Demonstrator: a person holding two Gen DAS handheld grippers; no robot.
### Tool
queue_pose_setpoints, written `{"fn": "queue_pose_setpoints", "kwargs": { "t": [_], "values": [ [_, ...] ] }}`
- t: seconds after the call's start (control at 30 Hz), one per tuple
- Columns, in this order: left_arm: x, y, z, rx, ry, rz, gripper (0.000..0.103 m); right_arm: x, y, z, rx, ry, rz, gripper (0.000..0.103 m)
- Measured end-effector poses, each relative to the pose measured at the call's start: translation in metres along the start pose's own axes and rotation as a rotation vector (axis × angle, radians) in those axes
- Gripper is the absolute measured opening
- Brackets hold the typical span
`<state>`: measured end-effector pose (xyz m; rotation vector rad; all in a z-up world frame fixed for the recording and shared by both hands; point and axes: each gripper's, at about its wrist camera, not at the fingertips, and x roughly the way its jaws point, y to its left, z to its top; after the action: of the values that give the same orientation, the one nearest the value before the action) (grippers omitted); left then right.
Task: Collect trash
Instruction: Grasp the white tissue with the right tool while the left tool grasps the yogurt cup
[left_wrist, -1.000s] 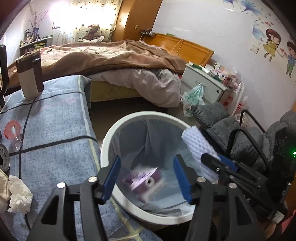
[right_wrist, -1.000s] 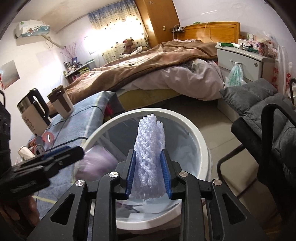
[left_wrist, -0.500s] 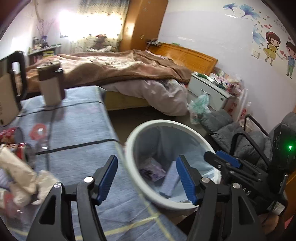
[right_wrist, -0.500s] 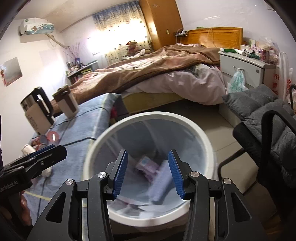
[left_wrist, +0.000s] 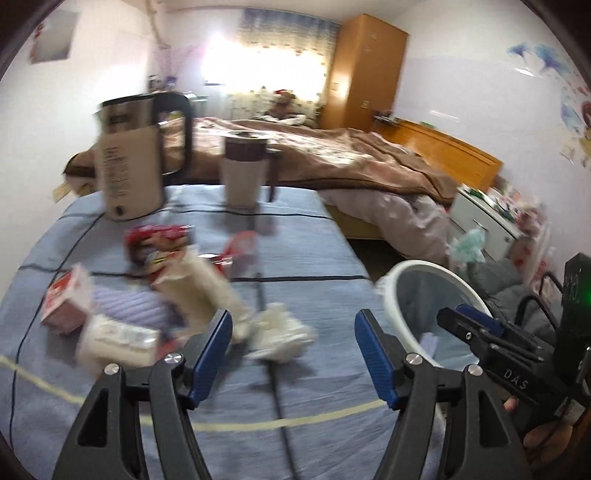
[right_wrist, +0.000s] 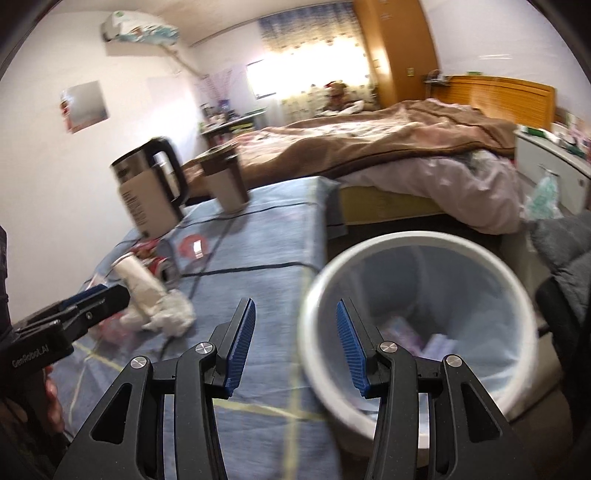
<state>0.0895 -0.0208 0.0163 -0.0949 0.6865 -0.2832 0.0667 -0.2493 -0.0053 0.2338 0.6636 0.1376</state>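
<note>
On the blue-covered table (left_wrist: 314, 258), both tongs, left gripper (left_wrist: 291, 354) and right gripper (right_wrist: 295, 347), gape empty, its jaws lately widening on nothing, between drops; next, grasp the near crumpled tissue (left_wrist: 280, 332).

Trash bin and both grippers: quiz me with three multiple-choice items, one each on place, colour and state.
1. Where does the trash bin stand?
A. On the bed
B. On the floor beside the blue-covered table
C. On the table

2. What colour are the gripper pads?
A. Blue
B. Red
C. Yellow

3. What is the state of the left gripper and right gripper?
A. Both clamp trash
B. Only the right holds foam
C. Both open and empty

Answers:
1. B, its white rim sits past the table's edge, lower down.
2. A, the ribbed pads are blue in both wrist views.
3. C, the jaws have just been opening and nothing lies between them.
</note>
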Motion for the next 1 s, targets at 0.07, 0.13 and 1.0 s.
{"fn": "queue_pose_setpoints", "kwargs": {
  "t": [0.07, 0.13, 1.0],
  "values": [
    [-0.007, 0.018, -0.003, -0.029, -0.008, 0.033, 0.072, 0.009, 0.012, -0.001, -0.015, 0.019, 0.039, 0.047],
    [-0.010, 0.035, -0.006, -0.047, -0.004, 0.085, 0.073, 0.018, 0.025, -0.001, -0.032, 0.033, 0.068, 0.047],
    [-0.011, 0.120, -0.030, -0.216, 0.053, 0.249, 0.082, 0.102, 0.102, -0.001, -0.182, 0.199, 0.203, 0.056]
  ]
}}
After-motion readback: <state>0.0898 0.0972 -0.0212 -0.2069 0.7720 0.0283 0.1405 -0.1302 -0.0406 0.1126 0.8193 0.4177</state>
